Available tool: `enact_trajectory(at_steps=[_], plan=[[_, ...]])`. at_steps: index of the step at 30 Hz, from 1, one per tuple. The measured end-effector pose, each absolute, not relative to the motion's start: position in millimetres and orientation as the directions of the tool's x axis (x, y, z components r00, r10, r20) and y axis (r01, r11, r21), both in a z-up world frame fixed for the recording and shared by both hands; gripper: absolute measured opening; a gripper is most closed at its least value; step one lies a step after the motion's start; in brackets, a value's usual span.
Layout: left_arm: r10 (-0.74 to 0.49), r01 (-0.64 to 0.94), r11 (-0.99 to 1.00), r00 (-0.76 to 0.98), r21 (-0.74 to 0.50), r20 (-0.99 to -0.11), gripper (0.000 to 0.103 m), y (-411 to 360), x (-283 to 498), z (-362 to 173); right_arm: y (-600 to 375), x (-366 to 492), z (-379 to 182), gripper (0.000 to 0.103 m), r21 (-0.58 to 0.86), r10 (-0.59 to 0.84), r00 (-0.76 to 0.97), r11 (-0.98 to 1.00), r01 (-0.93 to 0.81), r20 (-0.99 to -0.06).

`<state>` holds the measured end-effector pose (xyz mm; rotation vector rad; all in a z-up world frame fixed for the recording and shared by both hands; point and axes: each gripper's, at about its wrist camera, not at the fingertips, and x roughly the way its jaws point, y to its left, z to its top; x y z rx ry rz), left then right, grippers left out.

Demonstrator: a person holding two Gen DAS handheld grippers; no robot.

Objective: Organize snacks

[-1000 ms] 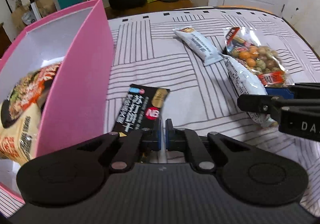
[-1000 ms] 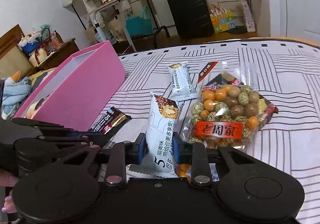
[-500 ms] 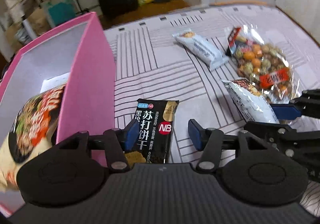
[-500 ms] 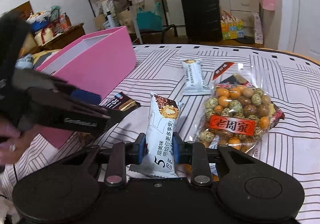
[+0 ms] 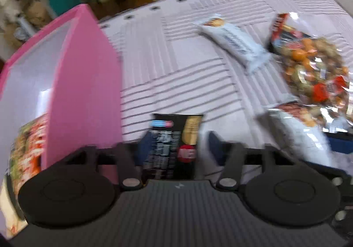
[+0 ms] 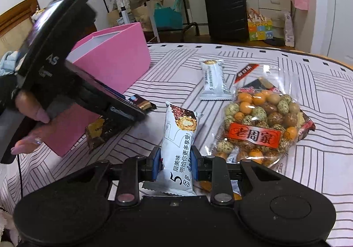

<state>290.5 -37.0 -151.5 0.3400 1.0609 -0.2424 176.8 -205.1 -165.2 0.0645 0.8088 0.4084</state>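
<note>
My left gripper [image 5: 176,147] is open, its jaws on either side of a black cracker packet [image 5: 174,147] lying on the striped cloth beside the pink box [image 5: 86,92]. The view is blurred. In the right wrist view the left gripper [image 6: 123,112] reaches down over that black packet [image 6: 141,103]. My right gripper [image 6: 175,163] is shut on a white wafer packet [image 6: 179,149], which lies on the cloth. The pink box [image 6: 114,63] holds an instant noodle pack [image 5: 26,149].
A second white snack packet [image 6: 214,81] and a clear bag of coated peanuts [image 6: 260,123] lie on the cloth to the right. They also show in the left wrist view, the packet [image 5: 233,41] and the peanuts [image 5: 308,66]. A black suitcase [image 6: 227,13] stands behind.
My left gripper opened from shut, then moved forward and down so its jaws straddle the black packet. My right gripper stayed shut on the white wafer packet.
</note>
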Motion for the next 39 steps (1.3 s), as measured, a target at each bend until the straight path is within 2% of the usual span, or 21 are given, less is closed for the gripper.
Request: enact_trajectory(at_steps=[3, 4, 5, 6, 8, 20, 26, 29, 31, 33, 34, 36, 37, 38, 39], plan=[[-0.066, 0.364, 0.922, 0.491, 0.136, -0.869, 0.036, -31.1, 285.9, -150.0, -207.9, 176.0, -167.6, 0.032, 0.217, 0.377, 0.618, 0.922, -0.320, -0.690], [-0.066, 0.367, 0.920, 0.496, 0.140, -0.866, 0.032, -30.9, 283.9, -148.9, -207.8, 175.9, -167.3, 0.032, 0.218, 0.376, 0.619, 0.923, -0.318, -0.689], [-0.068, 0.369, 0.919, 0.502, 0.143, -0.862, 0.024, -31.3, 281.7, -147.0, -207.4, 175.3, -166.8, 0.032, 0.217, 0.376, 0.620, 0.923, -0.318, -0.688], [-0.075, 0.379, 0.914, 0.512, 0.147, -0.856, 0.022, -33.1, 278.4, -144.5, -206.6, 174.4, -166.0, 0.032, 0.215, 0.376, 0.621, 0.923, -0.320, -0.687], [-0.099, 0.402, 0.906, 0.502, 0.131, -0.859, 0.003, -35.4, 273.2, -142.4, -206.9, 174.0, -165.3, 0.032, 0.213, 0.378, 0.621, 0.922, -0.325, -0.687], [-0.162, 0.394, 0.917, 0.515, 0.065, -0.842, 0.000, -27.4, 264.7, -141.9, -196.0, 170.5, -162.9, 0.032, 0.185, 0.373, 0.624, 0.920, -0.346, -0.687], [-0.295, 0.413, 0.904, 0.425, -0.106, -0.856, 0.000, -27.4, 263.1, -141.8, -197.0, 170.8, -164.6, 0.032, 0.193, 0.372, 0.623, 0.922, -0.336, -0.688], [-0.266, 0.430, 0.902, 0.468, -0.046, -0.843, 0.000, -35.2, 261.1, -137.1, -199.2, 168.4, -163.6, 0.032, 0.192, 0.371, 0.624, 0.922, -0.336, -0.688], [-0.250, 0.440, 0.898, 0.473, -0.019, -0.845, 0.003, -37.1, 265.3, -131.9, -202.2, 166.2, -161.8, 0.032, 0.189, 0.369, 0.630, 0.923, -0.335, -0.683], [-0.269, 0.440, 0.897, 0.469, -0.041, -0.842, 0.003, -38.8, 272.4, -124.9, -206.2, 164.5, -159.5, 0.032, 0.195, 0.370, 0.636, 0.923, -0.331, -0.677], [-0.278, 0.429, 0.902, 0.468, -0.060, -0.839, 0.007, -40.1, 276.8, -122.0, -208.8, 163.5, -158.4, 0.032, 0.204, 0.377, 0.636, 0.922, -0.330, -0.674], [-0.279, 0.388, 0.918, 0.482, -0.083, -0.830, 0.023, -43.8, 285.9, -118.2, -211.9, 161.0, -156.4, 0.032, 0.202, 0.381, 0.637, 0.919, -0.338, -0.671], [-0.278, 0.359, 0.928, 0.498, -0.096, -0.821, 0.043, -45.6, 290.2, -116.8, -214.1, 158.7, -154.7, 0.032, 0.189, 0.375, 0.644, 0.921, -0.340, -0.667], [-0.279, 0.328, 0.938, 0.517, -0.114, -0.809, 0.056, -47.5, 294.5, -115.8, -216.6, 156.9, -152.8, 0.032, 0.181, 0.366, 0.651, 0.924, -0.336, -0.665], [-0.287, 0.302, 0.943, 0.532, -0.137, -0.797, 0.058, -50.3, 298.9, -115.7, -221.3, 154.4, -149.9, 0.032, 0.180, 0.355, 0.657, 0.930, -0.321, -0.665]])
